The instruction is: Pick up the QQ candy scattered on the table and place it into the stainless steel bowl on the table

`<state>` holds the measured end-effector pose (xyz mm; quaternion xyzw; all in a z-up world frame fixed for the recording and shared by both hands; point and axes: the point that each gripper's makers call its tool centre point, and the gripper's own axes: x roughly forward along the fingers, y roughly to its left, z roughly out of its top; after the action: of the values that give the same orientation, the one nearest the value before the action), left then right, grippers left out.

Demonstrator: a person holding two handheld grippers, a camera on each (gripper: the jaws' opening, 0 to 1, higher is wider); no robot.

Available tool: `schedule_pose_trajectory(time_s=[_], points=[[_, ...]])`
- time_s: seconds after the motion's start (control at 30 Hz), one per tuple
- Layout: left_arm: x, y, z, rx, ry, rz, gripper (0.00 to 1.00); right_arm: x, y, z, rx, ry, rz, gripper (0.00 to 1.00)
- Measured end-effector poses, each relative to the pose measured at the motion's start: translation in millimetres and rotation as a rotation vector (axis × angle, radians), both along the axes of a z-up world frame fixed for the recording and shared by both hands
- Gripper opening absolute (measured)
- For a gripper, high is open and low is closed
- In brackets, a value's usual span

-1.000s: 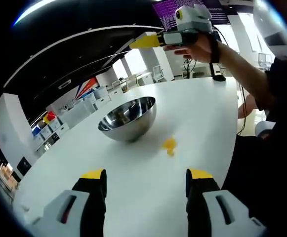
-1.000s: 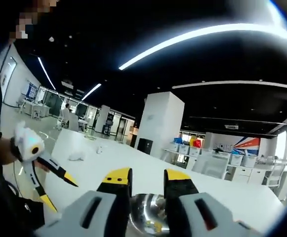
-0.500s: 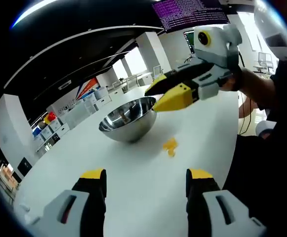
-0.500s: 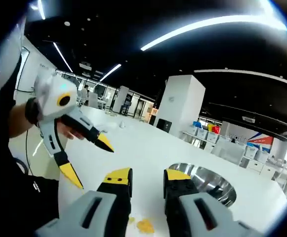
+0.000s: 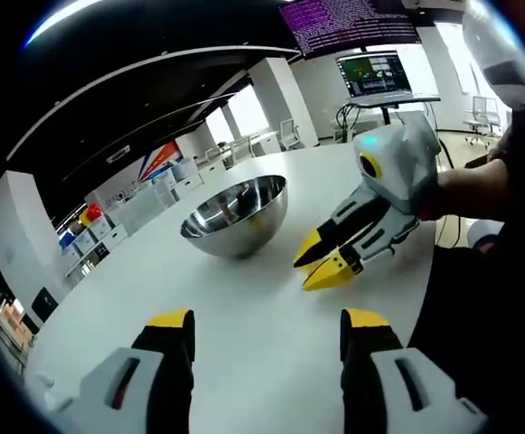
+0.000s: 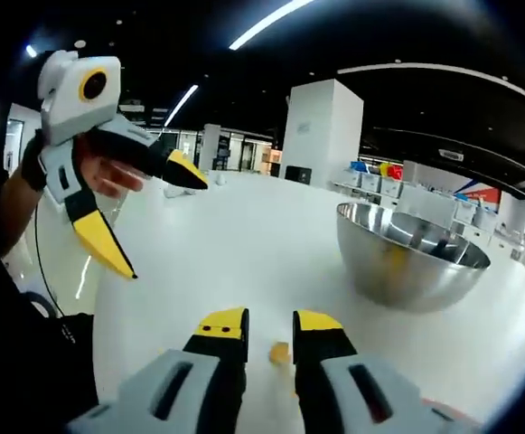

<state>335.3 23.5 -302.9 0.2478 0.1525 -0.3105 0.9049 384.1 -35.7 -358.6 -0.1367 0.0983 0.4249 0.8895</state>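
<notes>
A small yellow QQ candy point(image 6: 280, 352) lies on the white desk point(image 6: 244, 253) at the lower middle of the right gripper view, in the gap between the yellow tips of the right tongs point(image 6: 269, 325). Those tongs are only narrowly parted, and the candy sits just beyond the tips; whether they touch it cannot be told. To the upper right of it in the same view stands the stainless steel bowl point(image 6: 409, 258), upright on the desk, with something yellow reflected in its wall.

In the left gripper view the bowl point(image 5: 235, 217) sits at the centre of the frame. Just to its lower right, the right tongs point(image 5: 327, 262) point down at the desk, their yellow tips close together and low over the surface, held by a hand point(image 5: 461, 190) coming in from the right edge.

The left tongs point(image 5: 267, 330) rise from the bottom of that view, released and spread wide, holding nothing, above bare desk. In the right gripper view they point(image 6: 145, 212) appear at the upper left, gaping open.

Behind the desk an open office shows, with white pillars and a lit screen point(image 5: 375, 72).
</notes>
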Motion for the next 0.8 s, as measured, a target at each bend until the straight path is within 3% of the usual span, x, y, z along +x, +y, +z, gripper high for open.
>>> schedule_pose_trajectory(time_s=[0.27,0.47,0.6,0.8], points=[[0.8,-2.0,-1.6,-0.001,0.004,-0.007,0.65,-1.3,-0.5,-11.6,-0.03,0.019,-0.005,0.18],[0.4,-2.7,-3.8,0.0,0.008,-0.01,0.65,0.5,-1.9,-13.2,-0.076,-0.012,-0.028,0.12],[0.0,-3.1,-4.3,-0.003,0.01,-0.011,0.65,-0.8,-1.0,-15.4,-0.145,-0.084,-0.019,0.1],[-0.6,-2.7,-4.6,-0.003,0.011,-0.01,0.65,-2.2,-0.7,-15.8,-0.14,-0.085,-0.017,0.08]])
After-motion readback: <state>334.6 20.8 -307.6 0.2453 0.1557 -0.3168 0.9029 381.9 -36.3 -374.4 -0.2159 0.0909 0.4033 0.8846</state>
